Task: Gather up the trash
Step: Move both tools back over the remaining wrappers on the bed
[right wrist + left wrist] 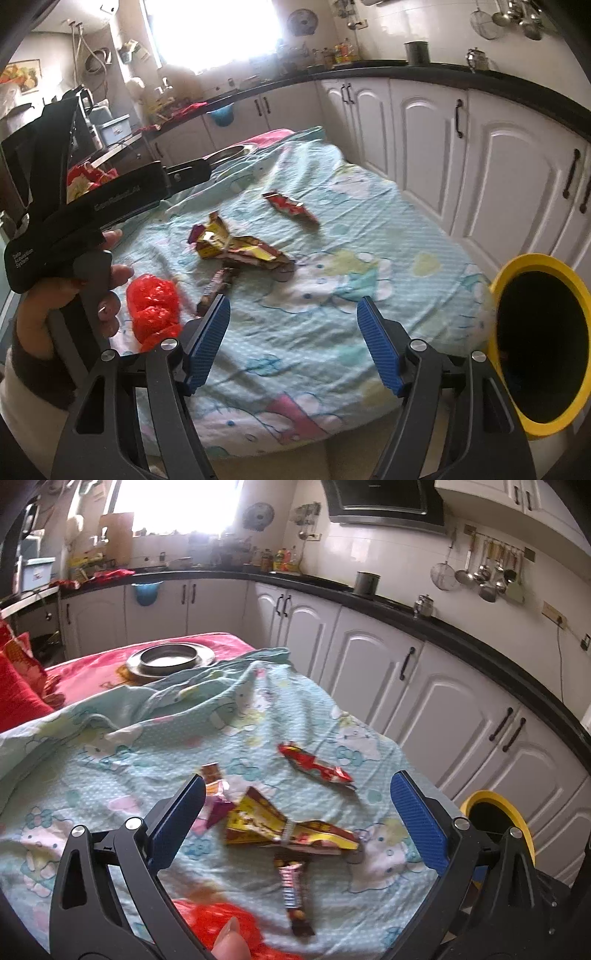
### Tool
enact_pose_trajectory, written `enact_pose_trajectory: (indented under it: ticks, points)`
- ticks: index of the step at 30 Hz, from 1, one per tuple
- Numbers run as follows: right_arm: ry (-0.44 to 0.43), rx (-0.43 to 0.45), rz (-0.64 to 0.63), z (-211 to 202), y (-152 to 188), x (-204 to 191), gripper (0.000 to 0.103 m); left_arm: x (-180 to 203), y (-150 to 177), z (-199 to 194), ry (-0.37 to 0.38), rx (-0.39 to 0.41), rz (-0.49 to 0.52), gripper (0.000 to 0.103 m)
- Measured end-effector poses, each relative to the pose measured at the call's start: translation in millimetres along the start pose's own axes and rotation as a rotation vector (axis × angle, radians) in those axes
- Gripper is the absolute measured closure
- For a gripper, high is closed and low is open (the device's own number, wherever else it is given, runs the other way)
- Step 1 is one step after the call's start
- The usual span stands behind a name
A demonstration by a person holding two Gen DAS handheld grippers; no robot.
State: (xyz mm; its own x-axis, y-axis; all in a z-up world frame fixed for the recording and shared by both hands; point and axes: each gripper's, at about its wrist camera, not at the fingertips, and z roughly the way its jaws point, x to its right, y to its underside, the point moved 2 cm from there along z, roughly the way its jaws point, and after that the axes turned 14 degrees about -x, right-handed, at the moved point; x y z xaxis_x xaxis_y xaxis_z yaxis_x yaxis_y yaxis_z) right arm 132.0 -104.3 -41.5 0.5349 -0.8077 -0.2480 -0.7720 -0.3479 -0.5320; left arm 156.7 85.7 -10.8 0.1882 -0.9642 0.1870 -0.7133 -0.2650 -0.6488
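Several wrappers lie on a table under a light blue cartoon cloth [122,760] [332,332]. Among them are a red wrapper [314,766] [290,206], a yellow and brown wrapper [280,827] [236,249], a brown candy bar wrapper [295,893] [214,291] and a crumpled red plastic piece [221,923] [155,306]. My left gripper [297,812] is open above the yellow wrapper and holds nothing. My right gripper [293,339] is open over bare cloth nearer the table's front, empty. A yellow-rimmed bin [543,350] [498,819] stands beside the table at the right.
A metal plate [170,661] rests on a pink cloth at the far end. White cabinets [369,657] under a black counter run along the right and back. A red cushion [18,686] lies at the left. A person's hand [85,291] holds the left gripper's handle.
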Motion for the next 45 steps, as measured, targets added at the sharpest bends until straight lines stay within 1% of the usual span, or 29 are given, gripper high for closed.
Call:
enact_pose_trajectory:
  ticks: [8,15,19,25,28,29,33,35,38,42,45]
  points:
    - [-0.021,-0.034,-0.019,22.2,-8.0,-19.6,0.034,-48.2,-4.8,0.8,-0.033,-0.017,-0.106,0.011]
    - [-0.035,-0.056,-0.021,38.0,-13.7,-28.3,0.034,-81.2,-9.2,4.7,-0.033,-0.039,-0.168,0.011]
    - [-0.045,-0.063,-0.020,44.5,-17.1,-31.5,0.034,-93.4,-8.3,7.7,-0.029,-0.050,-0.196,0.011]
    - [-0.054,-0.082,-0.027,55.3,-19.3,-38.1,0.034,-105.3,-8.4,13.5,-0.027,-0.072,-0.212,0.015]
    - [-0.061,-0.090,-0.036,61.3,-21.2,-42.2,0.035,-107.9,-9.7,20.6,-0.013,-0.096,-0.212,0.021]
    - [-0.065,-0.094,-0.039,63.3,-22.0,-43.4,0.036,-108.3,-10.3,22.6,-0.008,-0.102,-0.209,0.023]
    - [-0.077,-0.107,-0.047,69.8,-24.7,-47.3,0.042,-112.1,-13.0,35.0,0.059,-0.147,-0.229,0.034]
    - [-0.081,-0.111,-0.048,71.6,-25.5,-48.2,0.046,-112.4,-14.7,40.0,0.081,-0.161,-0.233,0.040]
    - [-0.089,-0.123,-0.051,75.9,-26.9,-50.7,0.051,-114.7,-18.4,49.1,0.124,-0.190,-0.253,0.047]
    - [-0.100,-0.136,-0.050,80.1,-27.1,-52.9,0.055,-113.2,-21.7,57.6,0.141,-0.217,-0.248,0.050]
    - [-0.105,-0.144,-0.054,83.3,-27.0,-54.6,0.058,-112.8,-23.0,67.0,0.167,-0.249,-0.253,0.052]
